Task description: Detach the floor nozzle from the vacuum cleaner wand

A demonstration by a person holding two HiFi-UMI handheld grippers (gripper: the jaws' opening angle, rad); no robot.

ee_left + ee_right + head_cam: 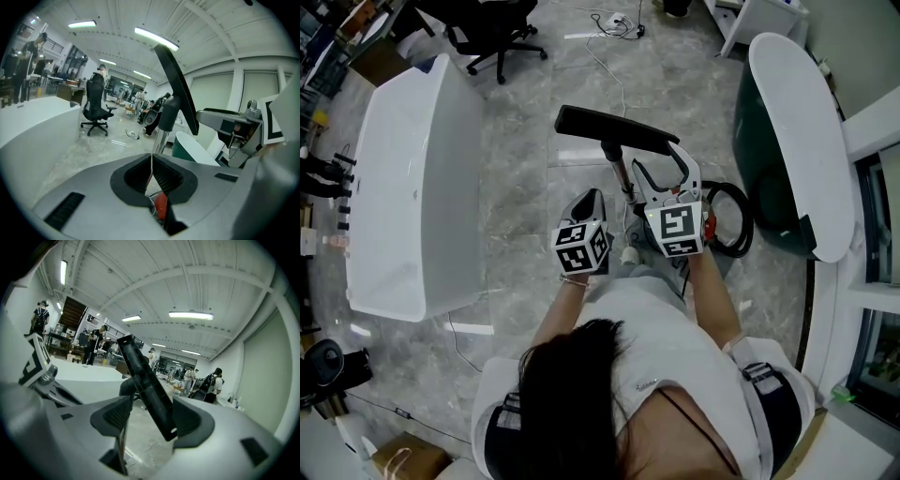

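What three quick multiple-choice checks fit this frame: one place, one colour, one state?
1. Where is the floor nozzle?
A. on the white table
B. at the wand's far end, away from the person
C. under the office chair

2. What colour is the floor nozzle?
A. red
B. white
C. black

3. Right gripper: how do its fingers stand?
A. apart, pressing on nothing
B. shut on the wand
C. shut on the hose

Answers:
1 B: the head view shows it on the wand's end, beyond the person's hands.
2 C: it is black in all three views.
3 A: the right gripper view shows a wide gap between the pads, and the nozzle stands farther off.
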